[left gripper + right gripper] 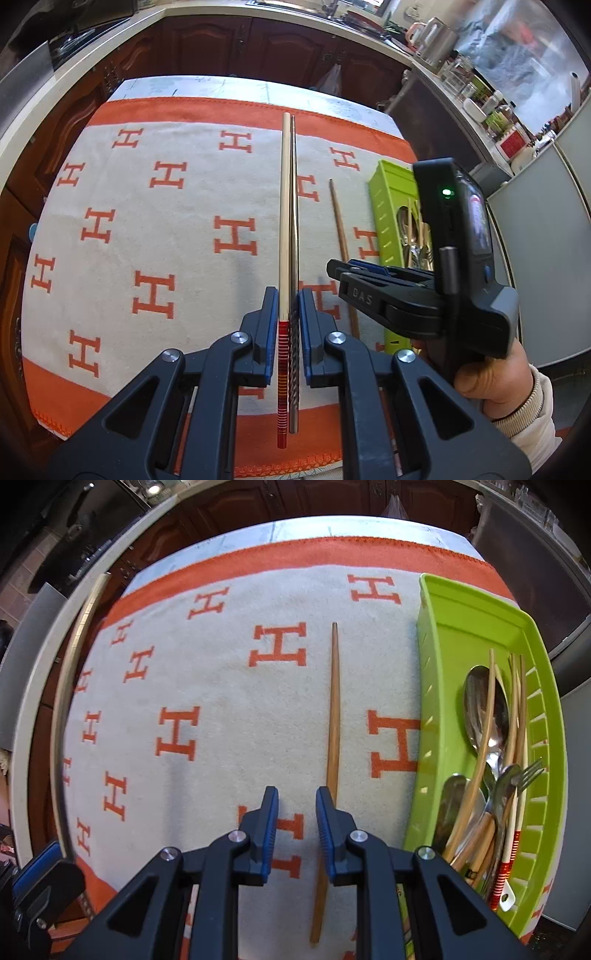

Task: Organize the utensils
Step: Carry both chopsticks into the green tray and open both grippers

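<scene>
My left gripper (288, 308) is shut on two chopsticks (287, 206) held side by side: a pale one with a red banded end and a grey metal one. They point away over the cloth. In the right wrist view they curve along the left edge (70, 686), above the left gripper (40, 864). My right gripper (297, 797) stands open, pointing down at the cloth with nothing between its pads. A brown wooden chopstick (334, 709) lies on the cloth and passes under its right finger. In the left wrist view a hand holds the right gripper (334, 271) over that brown chopstick (340, 225).
A lime green tray (432, 627) sits at the cloth's right side, holding spoons (484, 705), a fork (528, 773) and several chopsticks. The same tray (384, 192) shows in the left wrist view. A cream cloth with orange H marks (221, 686) covers the table. Dark cabinets stand beyond.
</scene>
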